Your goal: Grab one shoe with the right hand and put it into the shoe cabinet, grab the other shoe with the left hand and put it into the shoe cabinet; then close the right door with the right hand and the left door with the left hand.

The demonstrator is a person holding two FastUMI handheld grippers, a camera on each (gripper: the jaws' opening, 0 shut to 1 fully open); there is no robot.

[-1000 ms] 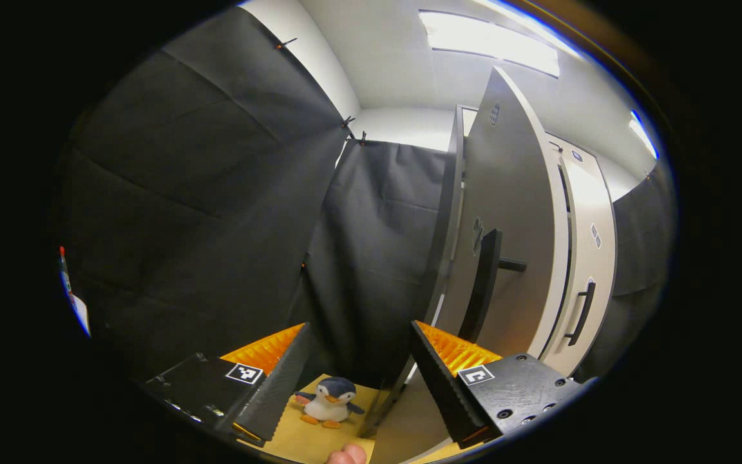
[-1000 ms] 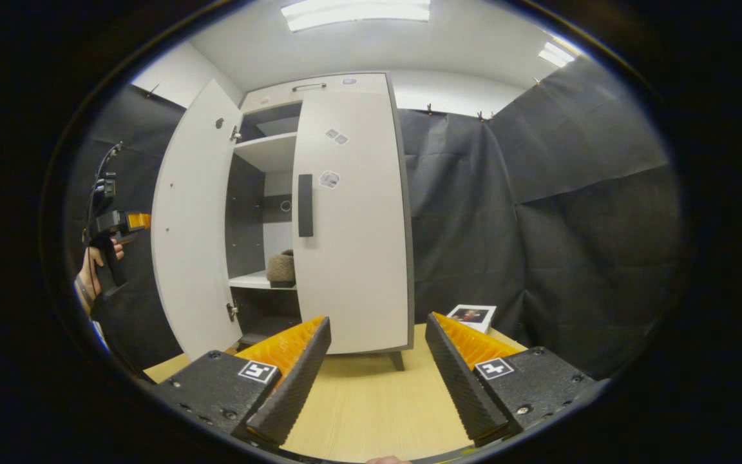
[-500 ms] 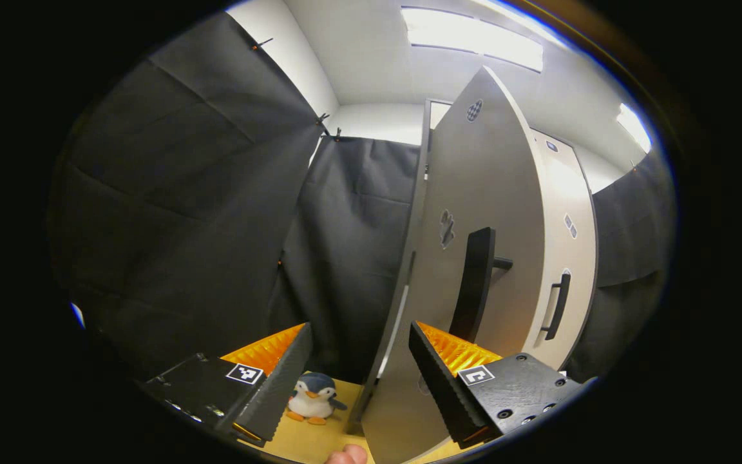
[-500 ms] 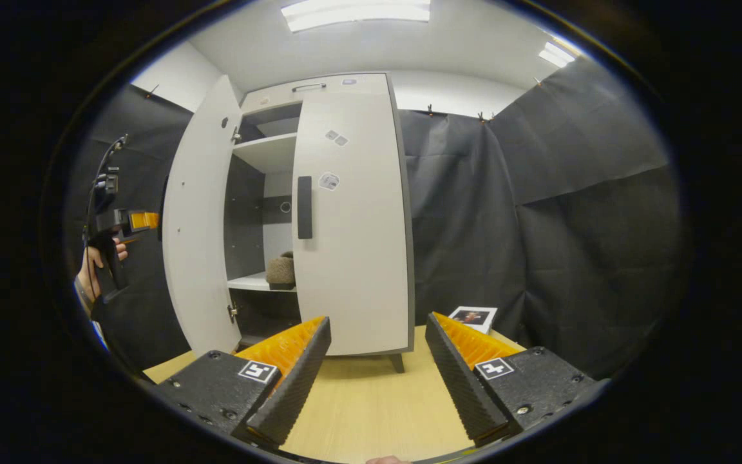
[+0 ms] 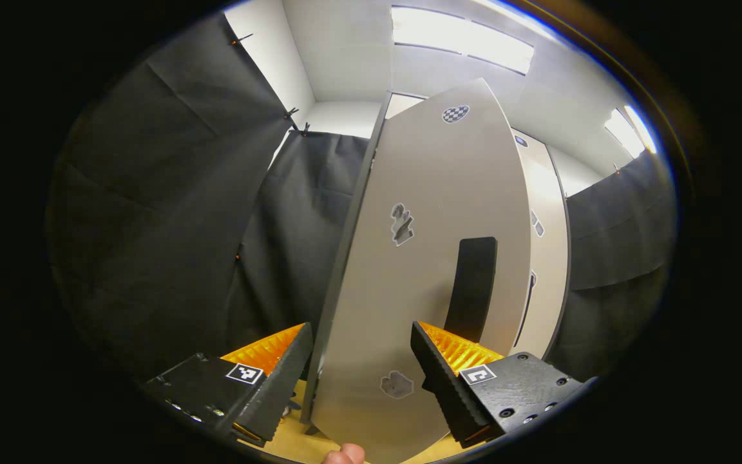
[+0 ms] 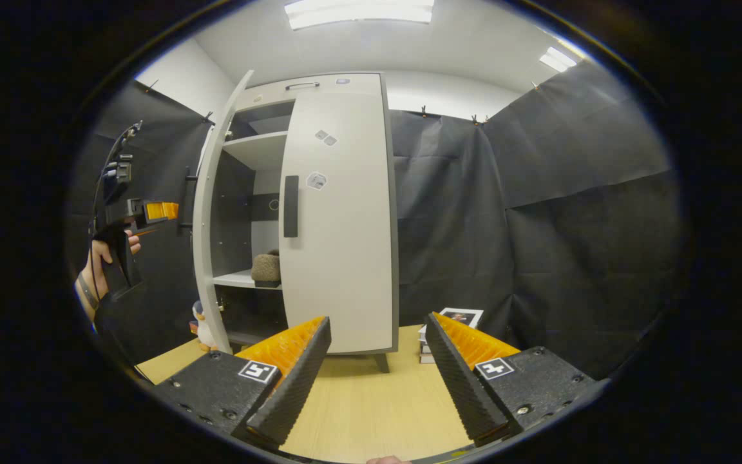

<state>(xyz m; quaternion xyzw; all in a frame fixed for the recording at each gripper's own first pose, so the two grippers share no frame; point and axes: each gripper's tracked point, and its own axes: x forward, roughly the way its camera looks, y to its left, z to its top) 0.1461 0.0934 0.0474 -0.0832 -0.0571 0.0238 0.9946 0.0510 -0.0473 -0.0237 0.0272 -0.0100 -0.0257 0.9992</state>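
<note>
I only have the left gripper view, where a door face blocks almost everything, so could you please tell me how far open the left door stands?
Observer: In the right gripper view the left door stands well ajar, seen nearly edge-on.
Operator: Is a shoe inside?
Observer: Yes, a brown fuzzy shoe sits on the middle shelf.
Operator: Where is my tool?
Observer: The left tool is on the door's outer side, level with its handle; I cannot tell whether it touches.
</note>
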